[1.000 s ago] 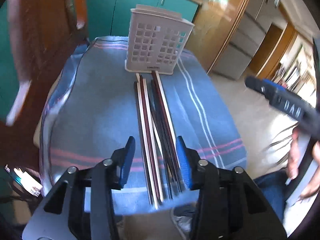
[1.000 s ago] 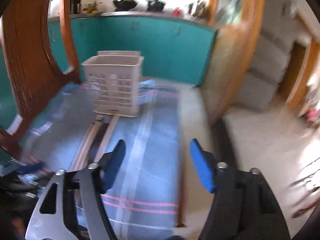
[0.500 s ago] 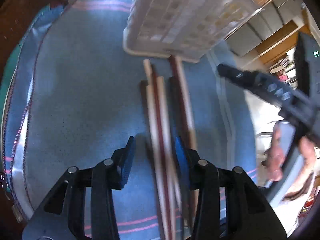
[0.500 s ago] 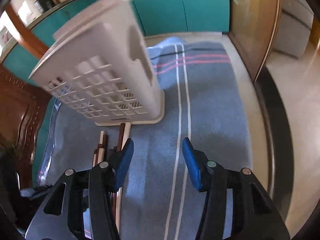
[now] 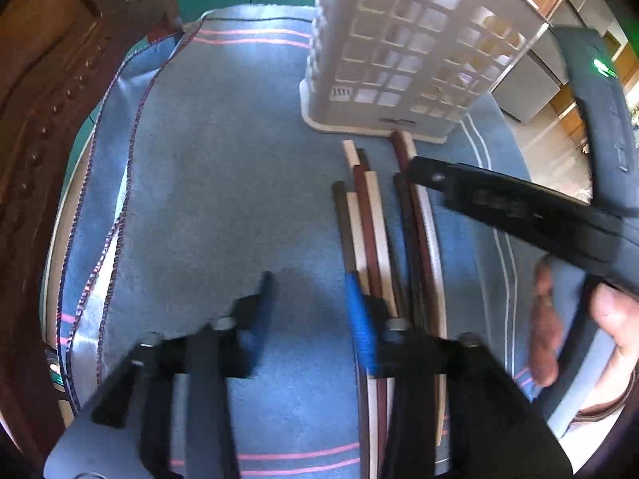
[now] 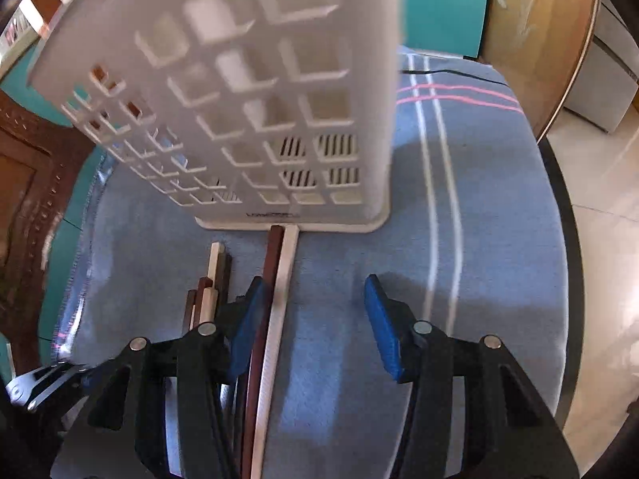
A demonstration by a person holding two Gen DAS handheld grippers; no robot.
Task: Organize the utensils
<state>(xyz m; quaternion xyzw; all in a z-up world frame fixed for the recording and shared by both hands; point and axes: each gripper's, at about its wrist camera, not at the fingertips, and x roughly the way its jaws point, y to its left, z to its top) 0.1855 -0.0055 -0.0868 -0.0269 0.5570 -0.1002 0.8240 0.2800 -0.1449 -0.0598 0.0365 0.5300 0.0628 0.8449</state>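
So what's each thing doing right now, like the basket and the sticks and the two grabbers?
Basket: upright on the cloth, nothing seen inside.
Chopsticks: lying flat in a bundle, far ends at the basket's base.
Left gripper: jaws open and just widening, over bare cloth beside the bundle, holding nothing.
Right gripper: jaws open; the rightmost chopsticks run between them, ungripped.
Blue cloth: spread flat over the table.

Round table (image 5: 54, 239) draped in a blue striped cloth (image 5: 207, 183), white perforated utensil basket (image 5: 403, 52) standing on the cloth at twelve o'clock, bundle of brown and cream chopsticks (image 5: 375, 223) lying from its base toward six o'clock
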